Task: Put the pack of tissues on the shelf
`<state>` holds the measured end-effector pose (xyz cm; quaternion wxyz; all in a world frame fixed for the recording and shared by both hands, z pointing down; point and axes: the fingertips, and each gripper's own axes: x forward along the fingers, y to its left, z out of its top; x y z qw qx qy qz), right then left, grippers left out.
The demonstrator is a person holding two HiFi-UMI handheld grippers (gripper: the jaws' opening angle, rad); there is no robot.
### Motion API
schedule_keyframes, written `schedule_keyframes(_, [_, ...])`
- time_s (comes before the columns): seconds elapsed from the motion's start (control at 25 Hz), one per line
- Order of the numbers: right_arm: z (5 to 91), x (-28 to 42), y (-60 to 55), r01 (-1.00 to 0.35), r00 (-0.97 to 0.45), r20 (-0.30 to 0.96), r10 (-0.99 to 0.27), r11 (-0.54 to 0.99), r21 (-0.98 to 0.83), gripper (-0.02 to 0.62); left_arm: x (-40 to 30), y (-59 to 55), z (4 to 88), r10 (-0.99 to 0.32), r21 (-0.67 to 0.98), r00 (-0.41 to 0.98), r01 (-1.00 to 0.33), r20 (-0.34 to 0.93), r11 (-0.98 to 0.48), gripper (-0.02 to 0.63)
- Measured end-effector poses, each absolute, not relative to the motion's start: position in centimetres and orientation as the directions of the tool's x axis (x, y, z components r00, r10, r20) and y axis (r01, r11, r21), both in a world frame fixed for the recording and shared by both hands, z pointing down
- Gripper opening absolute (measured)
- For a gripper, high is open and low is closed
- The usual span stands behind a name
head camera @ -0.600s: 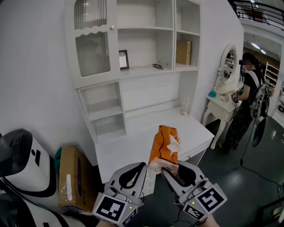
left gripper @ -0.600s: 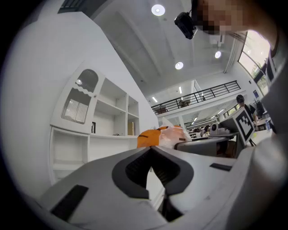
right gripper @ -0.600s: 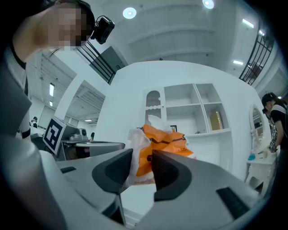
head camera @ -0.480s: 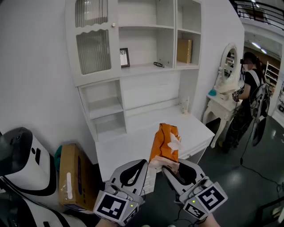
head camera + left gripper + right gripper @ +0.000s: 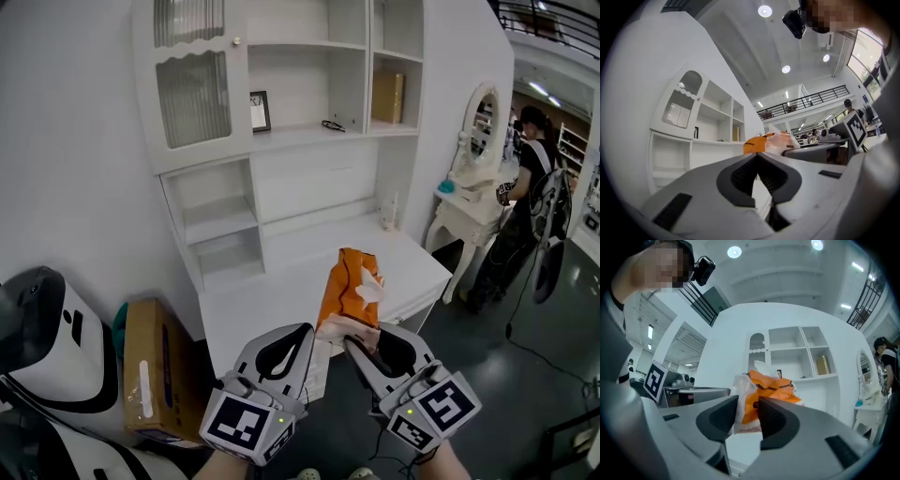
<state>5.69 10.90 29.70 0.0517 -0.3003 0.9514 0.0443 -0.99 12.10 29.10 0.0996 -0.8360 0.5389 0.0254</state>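
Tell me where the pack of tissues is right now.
Head view, lower centre: the pack of tissues is clamped in the right gripper, in front of the white desk, with the left gripper just left of it.

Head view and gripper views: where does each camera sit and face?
Head view: person's head, looking down at the shelf unit; left gripper and right gripper show below.
Left gripper view: on that gripper, along its shut, empty jaws toward the shelf unit.
Right gripper view: on that gripper, along jaws clamped on the pack of tissues.
All share the pack of tissues and shelf unit.
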Motion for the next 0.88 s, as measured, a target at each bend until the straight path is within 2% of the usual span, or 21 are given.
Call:
schedule_keyframes(0.52, [29.5, 4.0, 10.0, -0.597, -0.796, -0.134, -0.59, 0.802, 0.018, 0.156, -3.3, 11.0, 29.4, -0.88, -0.124, 0.447, -0.894, -0.159, -0.431, 0.014])
schedule_keyframes(0.88, [29.8, 4.4, 8.4, -0.65, -0.759, -0.118, -0.64, 0.756, 0.08, 0.154, -3.7, 8.8, 29.9, -0.859, -0.11, 0.486, -0.874, -0.159, -0.474, 0.014])
